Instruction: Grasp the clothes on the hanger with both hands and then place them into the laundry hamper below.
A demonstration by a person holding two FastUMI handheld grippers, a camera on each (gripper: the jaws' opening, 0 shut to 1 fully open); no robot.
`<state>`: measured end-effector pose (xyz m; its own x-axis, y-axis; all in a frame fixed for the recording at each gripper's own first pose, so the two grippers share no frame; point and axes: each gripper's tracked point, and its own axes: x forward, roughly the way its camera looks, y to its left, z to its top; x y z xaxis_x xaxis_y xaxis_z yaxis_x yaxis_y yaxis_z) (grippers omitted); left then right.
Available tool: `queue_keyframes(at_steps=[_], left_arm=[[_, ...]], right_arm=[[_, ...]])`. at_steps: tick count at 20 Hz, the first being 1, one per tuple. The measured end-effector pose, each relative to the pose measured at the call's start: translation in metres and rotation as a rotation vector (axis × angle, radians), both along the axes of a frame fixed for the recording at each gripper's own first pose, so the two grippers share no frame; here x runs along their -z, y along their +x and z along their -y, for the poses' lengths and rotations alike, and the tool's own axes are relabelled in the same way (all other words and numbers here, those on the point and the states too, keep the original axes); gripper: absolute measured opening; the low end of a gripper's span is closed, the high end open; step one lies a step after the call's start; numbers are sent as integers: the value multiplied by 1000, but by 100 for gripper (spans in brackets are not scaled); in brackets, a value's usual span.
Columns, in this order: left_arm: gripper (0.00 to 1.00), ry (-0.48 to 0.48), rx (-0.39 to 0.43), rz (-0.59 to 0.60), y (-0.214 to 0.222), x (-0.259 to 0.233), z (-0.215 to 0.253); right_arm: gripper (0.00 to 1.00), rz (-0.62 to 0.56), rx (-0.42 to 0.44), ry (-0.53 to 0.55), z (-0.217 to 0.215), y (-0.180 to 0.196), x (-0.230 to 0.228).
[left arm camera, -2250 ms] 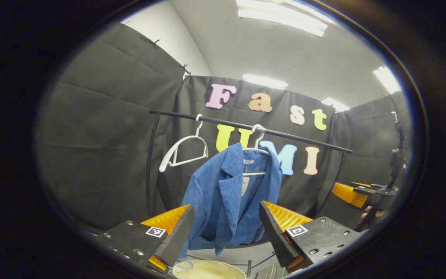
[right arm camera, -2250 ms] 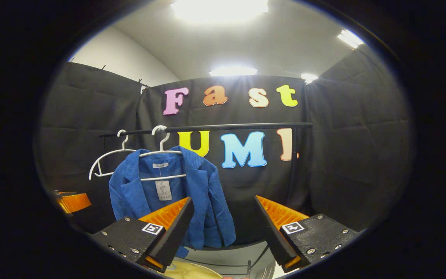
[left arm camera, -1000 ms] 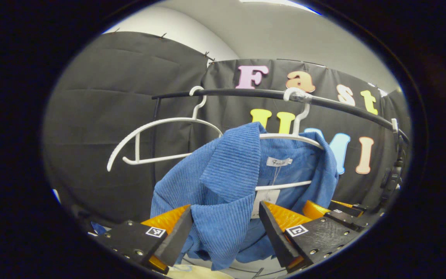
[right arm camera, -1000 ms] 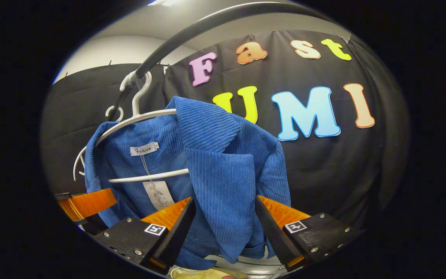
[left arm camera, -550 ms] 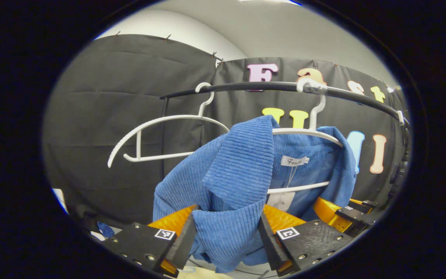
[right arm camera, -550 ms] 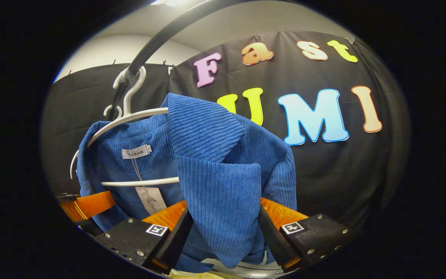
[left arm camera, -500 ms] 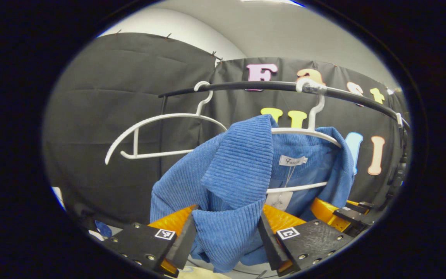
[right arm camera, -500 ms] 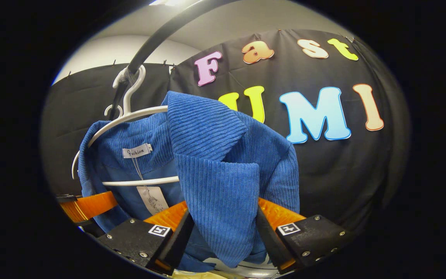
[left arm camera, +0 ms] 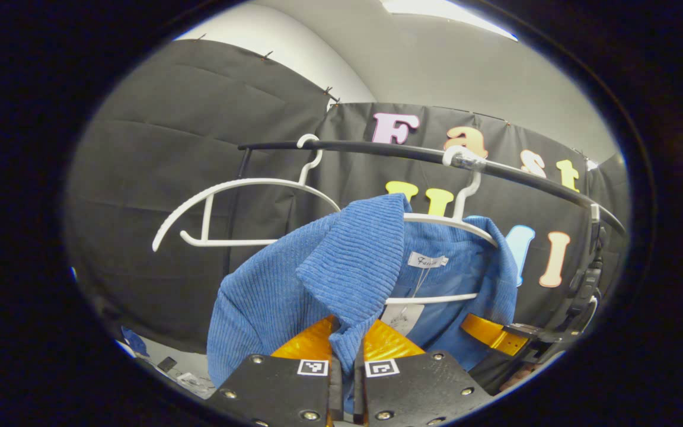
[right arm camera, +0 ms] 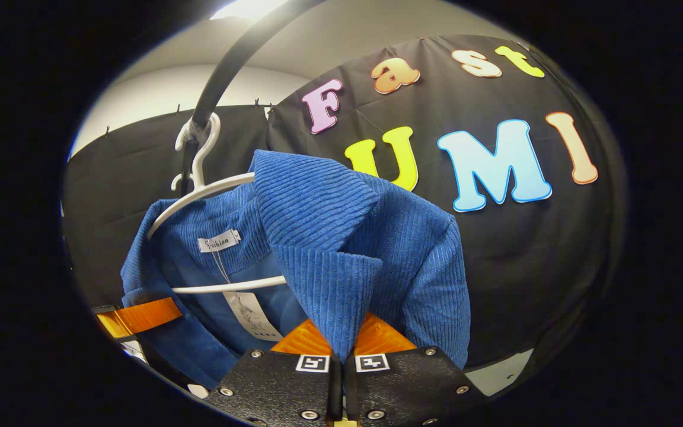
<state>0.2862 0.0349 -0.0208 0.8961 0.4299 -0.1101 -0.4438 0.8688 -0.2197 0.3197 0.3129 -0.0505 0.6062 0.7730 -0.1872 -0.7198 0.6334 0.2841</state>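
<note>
A blue corduroy jacket (left arm camera: 294,284) (right arm camera: 377,237) hangs on a white hanger (left arm camera: 448,222) (right arm camera: 199,187) from a black rail (left arm camera: 377,149) (right arm camera: 229,59). My left gripper (left arm camera: 346,347) is shut on one lapel of the jacket, which is pinched between its orange fingers (left arm camera: 309,343). My right gripper (right arm camera: 341,341) is shut on the other lapel, the cloth squeezed between its orange fingers (right arm camera: 383,335). The right gripper (left arm camera: 487,333) also shows at the lower right of the left gripper view. The left gripper (right arm camera: 137,315) shows at the lower left of the right gripper view. The hamper is hidden.
A second, bare white hanger (left arm camera: 223,207) hangs on the rail to the left of the jacket. The rail's upright post (left arm camera: 235,225) stands behind it. A paper tag (right arm camera: 252,317) dangles inside the jacket's collar.
Both grippers have gone from open around the lapels to shut on them. The jacket's front edges are now bunched between the fingers.
</note>
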Motion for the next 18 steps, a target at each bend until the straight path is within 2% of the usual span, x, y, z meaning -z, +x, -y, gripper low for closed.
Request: queue_keyframes(at_steps=[1,2,5,6,7,8,10,11,12,18], left_arm=[[14,-14,15,10,-1,-2,2],[1,-25,32,23,3,-1,3],[5,-21,50,37,2,-3,6],[1,-19,50,41,1,-5,6],[4,-17,47,43,-5,-8,4],[1,-17,45,47,-10,-11,4],[1,-11,41,57,-20,-19,2],[1,-6,39,62,-25,-22,1],[7,2,35,71,-30,-29,-2],[6,46,45,105,-41,-62,-8]], right_arm=[[1,-2,-5,2,1,1,0],[1,5,-10,-7,2,0,0],[1,45,-9,-15,5,-1,-9],[1,54,-8,-16,5,-3,-11],[1,62,-6,-21,7,-3,-13],[1,69,-2,-21,8,-3,-14],[1,72,9,-17,11,1,-18],[1,73,19,-14,14,4,-20],[1,78,32,-12,18,6,-22],[1,107,129,31,34,26,-28]])
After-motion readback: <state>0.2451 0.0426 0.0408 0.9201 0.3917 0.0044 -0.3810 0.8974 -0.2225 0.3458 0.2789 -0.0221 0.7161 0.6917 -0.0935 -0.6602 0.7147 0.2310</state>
